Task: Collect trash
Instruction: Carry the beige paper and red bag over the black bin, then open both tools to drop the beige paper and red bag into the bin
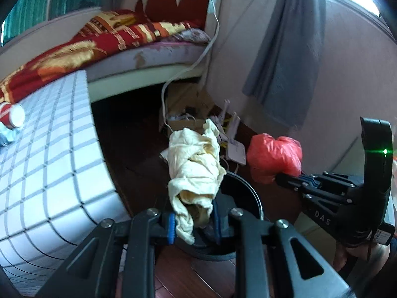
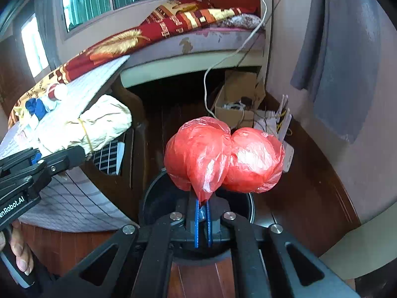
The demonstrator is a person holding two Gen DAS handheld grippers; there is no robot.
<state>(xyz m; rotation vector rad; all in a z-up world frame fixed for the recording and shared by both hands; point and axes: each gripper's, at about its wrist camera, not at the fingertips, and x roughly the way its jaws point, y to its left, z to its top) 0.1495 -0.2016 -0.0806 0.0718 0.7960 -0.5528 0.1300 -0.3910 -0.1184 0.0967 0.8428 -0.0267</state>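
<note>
My left gripper (image 1: pixel 193 219) is shut on a crumpled cream wrapper (image 1: pixel 196 164), which sticks up above the rim of a black round bin (image 1: pixel 250 193) on the wooden floor. The same wrapper (image 2: pixel 99 124) shows at the left of the right wrist view, held by the left gripper (image 2: pixel 74 150). My right gripper (image 2: pixel 203 208) is shut on the knotted end of a red plastic bag (image 2: pixel 223 159), hanging over the black bin (image 2: pixel 158 198). In the left wrist view the red bag (image 1: pixel 273 156) sits at the tip of the right gripper (image 1: pixel 282 177).
A table with a white checked cloth (image 1: pixel 49 154) stands on the left, bearing a red-and-white cup (image 1: pixel 11 118). Behind is a bed with a red patterned blanket (image 1: pixel 99 42). A cardboard box (image 2: pixel 238 94), white cables and a router (image 1: pixel 235 149) lie by the wall. A grey cloth (image 1: pixel 290 57) hangs there.
</note>
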